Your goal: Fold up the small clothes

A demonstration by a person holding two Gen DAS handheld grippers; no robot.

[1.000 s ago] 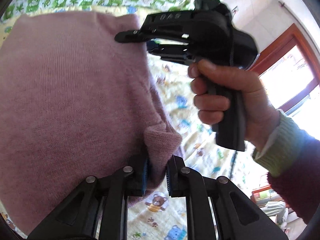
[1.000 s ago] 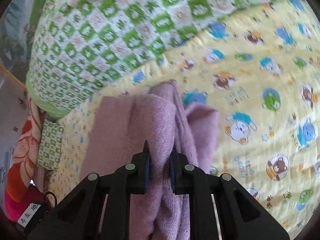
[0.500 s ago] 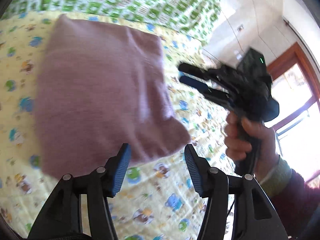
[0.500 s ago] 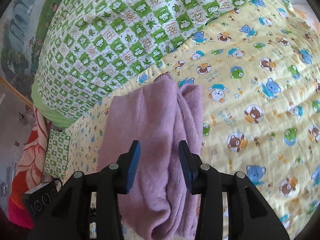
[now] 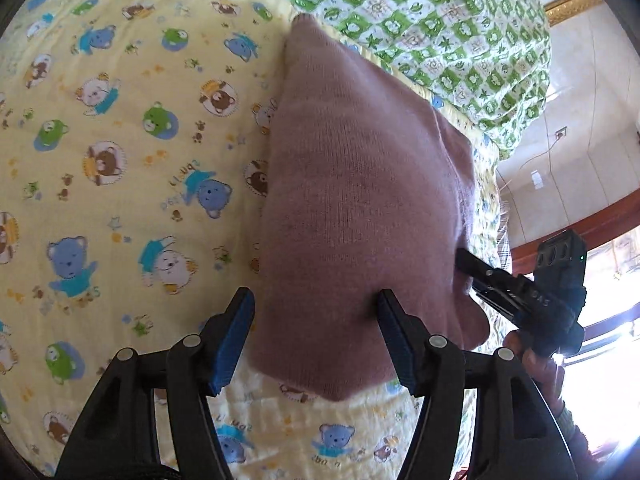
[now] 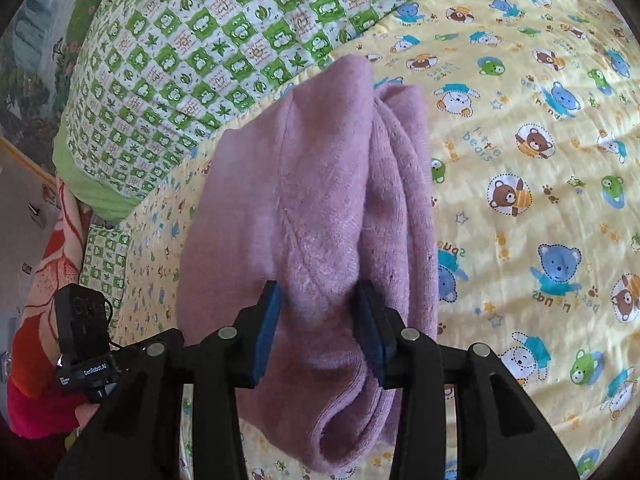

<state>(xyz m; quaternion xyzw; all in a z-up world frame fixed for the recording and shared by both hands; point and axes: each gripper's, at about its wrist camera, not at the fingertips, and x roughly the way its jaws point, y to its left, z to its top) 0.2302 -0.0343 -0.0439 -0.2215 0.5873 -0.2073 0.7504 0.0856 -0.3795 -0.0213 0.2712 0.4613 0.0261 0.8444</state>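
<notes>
A pink knit garment (image 5: pixel 360 200) lies folded on the yellow bear-print sheet (image 5: pixel 120 160). My left gripper (image 5: pixel 316 336) hovers over the garment's near edge. Its jaws are opening and its blue pads stand wide of the fabric. In the right wrist view the garment (image 6: pixel 312 200) shows stacked layers along its right side. My right gripper (image 6: pixel 320 320) sits low on the near end, its jaws closing a little. A ridge of fabric fills the gap, but the pads do not squeeze it. From the left wrist view the right gripper (image 5: pixel 464 260) reaches the garment's right edge, held by a hand (image 5: pixel 532 360).
A green-and-white checked quilt (image 6: pixel 200 60) is bunched along the far edge of the bed. A small checked cushion (image 6: pixel 104 260) and red-orange cloth (image 6: pixel 44 320) lie at the left. A wall and a wooden door frame (image 5: pixel 580 224) stand beyond the bed on the right.
Both grippers let go of the pink garment and opened. The garment dropped flat onto the sheet. The left gripper pulled back and rolled, and the right drew back a little.
</notes>
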